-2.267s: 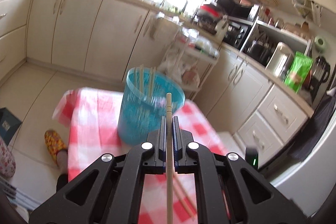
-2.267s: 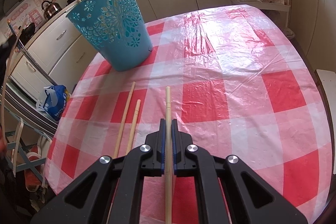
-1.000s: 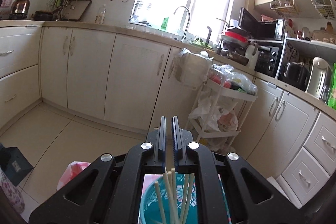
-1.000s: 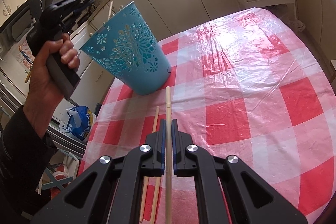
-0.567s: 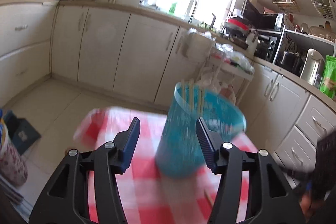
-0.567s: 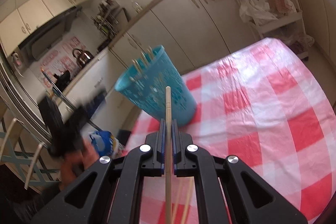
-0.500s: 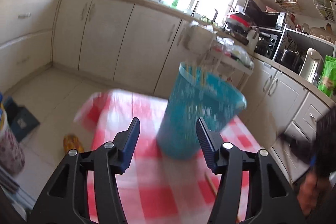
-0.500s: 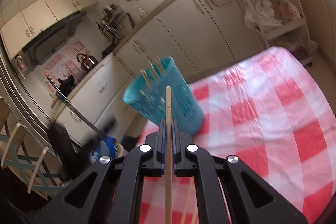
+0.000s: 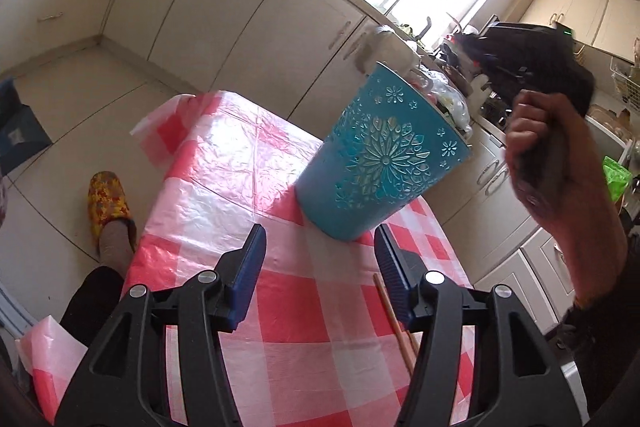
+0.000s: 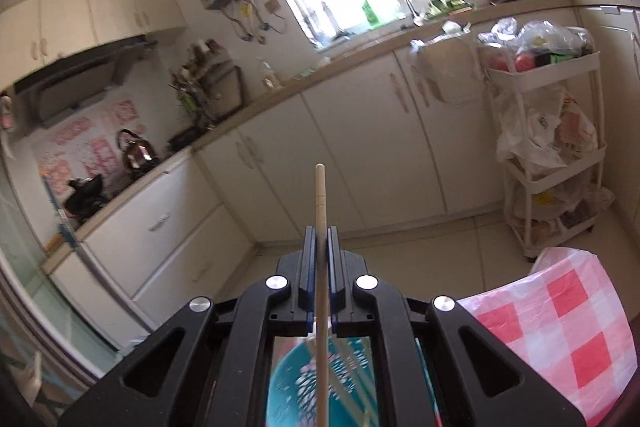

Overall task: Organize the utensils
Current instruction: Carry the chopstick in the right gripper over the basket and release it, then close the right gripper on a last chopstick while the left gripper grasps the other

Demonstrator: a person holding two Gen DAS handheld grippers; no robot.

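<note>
A blue perforated holder (image 9: 380, 163) stands on the red-and-white checked tablecloth (image 9: 224, 167). My left gripper (image 9: 320, 259) is open and empty, just in front of the holder's base. A wooden chopstick (image 9: 394, 323) lies on the cloth by my right finger. My right gripper (image 10: 319, 239) is shut on a wooden chopstick (image 10: 320, 211) and hovers directly above the holder (image 10: 312, 387), which has several chopsticks inside. The right gripper also shows in the left wrist view (image 9: 536, 67), held in a hand above the holder.
Cream kitchen cabinets (image 10: 360, 155) run behind the table. A white trolley (image 10: 548, 147) with bags stands at the right. A foot in a yellow slipper (image 9: 108, 199) is on the floor left of the table edge (image 9: 148, 227).
My left gripper let go of its chopstick into the holder, opened and dropped back low in front of it. My right gripper lifted its chopstick from the table to above the holder.
</note>
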